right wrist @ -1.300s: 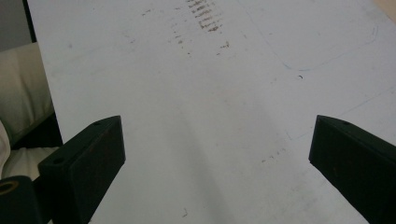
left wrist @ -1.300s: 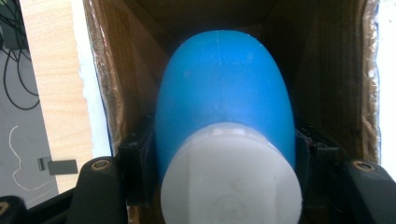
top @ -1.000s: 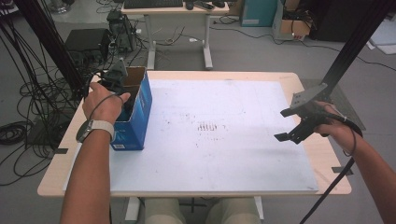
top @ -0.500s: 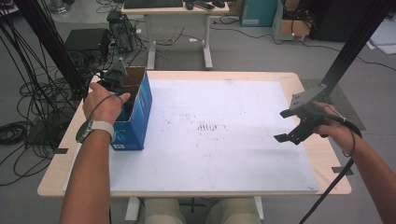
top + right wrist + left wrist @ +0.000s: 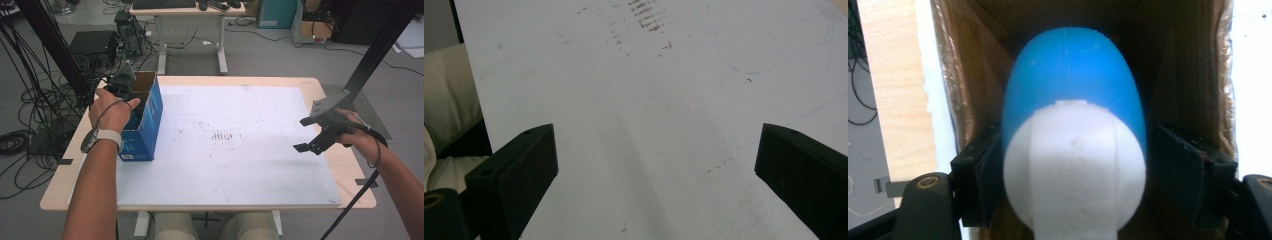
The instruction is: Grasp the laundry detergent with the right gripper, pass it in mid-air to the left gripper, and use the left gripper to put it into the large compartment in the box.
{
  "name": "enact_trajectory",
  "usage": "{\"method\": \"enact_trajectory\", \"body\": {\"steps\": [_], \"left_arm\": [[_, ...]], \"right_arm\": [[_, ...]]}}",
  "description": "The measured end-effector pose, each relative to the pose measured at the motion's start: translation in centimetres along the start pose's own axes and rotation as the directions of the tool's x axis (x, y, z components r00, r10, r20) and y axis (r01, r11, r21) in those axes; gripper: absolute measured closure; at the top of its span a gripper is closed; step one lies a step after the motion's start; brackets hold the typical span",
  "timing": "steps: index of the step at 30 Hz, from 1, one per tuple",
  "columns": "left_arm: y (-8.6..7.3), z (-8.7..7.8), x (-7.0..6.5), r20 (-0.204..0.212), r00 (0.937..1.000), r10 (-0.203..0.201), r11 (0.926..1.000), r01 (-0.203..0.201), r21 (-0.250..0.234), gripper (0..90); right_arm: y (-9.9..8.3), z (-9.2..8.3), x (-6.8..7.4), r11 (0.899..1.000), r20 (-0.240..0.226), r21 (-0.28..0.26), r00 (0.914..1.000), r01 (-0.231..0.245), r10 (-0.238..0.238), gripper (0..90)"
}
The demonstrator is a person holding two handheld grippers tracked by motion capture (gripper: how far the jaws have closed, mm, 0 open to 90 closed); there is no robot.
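Observation:
An open blue cardboard box (image 5: 146,125) stands at the left edge of the white board (image 5: 240,165). My left gripper (image 5: 1073,175) reaches down into it, and in the high view its body (image 5: 121,82) sits at the box's far end. A smooth blue-and-white rounded object (image 5: 1073,95) lies between its jaws against the brown inner wall (image 5: 1193,75). The jaws have just been opening, and a gap shows beside the right pad (image 5: 1183,170). Over the right side of the board, my right gripper (image 5: 303,134) hangs open with nothing in it (image 5: 654,170).
The board lies on a light wooden table (image 5: 320,85). A black frame pole (image 5: 375,55) rises past the table's right edge. Tangled cables (image 5: 20,115) and equipment lie on the floor to the left, and a desk (image 5: 185,10) stands behind.

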State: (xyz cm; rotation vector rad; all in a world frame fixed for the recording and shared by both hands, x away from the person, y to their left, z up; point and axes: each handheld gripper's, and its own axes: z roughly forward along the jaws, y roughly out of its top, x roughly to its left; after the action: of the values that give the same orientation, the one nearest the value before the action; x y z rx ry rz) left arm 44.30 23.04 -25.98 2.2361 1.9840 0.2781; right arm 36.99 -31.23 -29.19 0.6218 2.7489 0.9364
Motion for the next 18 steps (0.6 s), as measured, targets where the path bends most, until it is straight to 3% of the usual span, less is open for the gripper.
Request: {"method": "enact_trajectory", "body": {"steps": [3,7,11,18], "left_arm": [[0.0,-0.4,0.1,0.014,0.9999,0.008,0.9999,-0.008,-0.006,23.8],[0.0,-1.5,-0.1,0.015,0.9999,-0.005,0.9987,0.006,-0.051,17.1],[0.3,-3.0,-0.1,0.013,0.9995,0.03,0.9968,-0.029,-0.075,15.7],[0.7,-5.5,-0.7,0.014,0.9983,0.057,0.9912,-0.055,-0.12,12.4]], "right_arm": [[0.0,-0.1,0.0,1.0,0.001,0.005,1.0,0.001,-0.001,3.7],[0.0,-0.1,0.1,1.0,0.003,0.007,1.0,0.002,-0.002,3.7],[0.1,-0.2,0.1,1.0,0.005,0.008,1.0,0.002,-0.002,3.7],[0.1,-0.5,0.1,1.0,0.011,0.006,0.9999,-0.002,0.002,3.7]]}}
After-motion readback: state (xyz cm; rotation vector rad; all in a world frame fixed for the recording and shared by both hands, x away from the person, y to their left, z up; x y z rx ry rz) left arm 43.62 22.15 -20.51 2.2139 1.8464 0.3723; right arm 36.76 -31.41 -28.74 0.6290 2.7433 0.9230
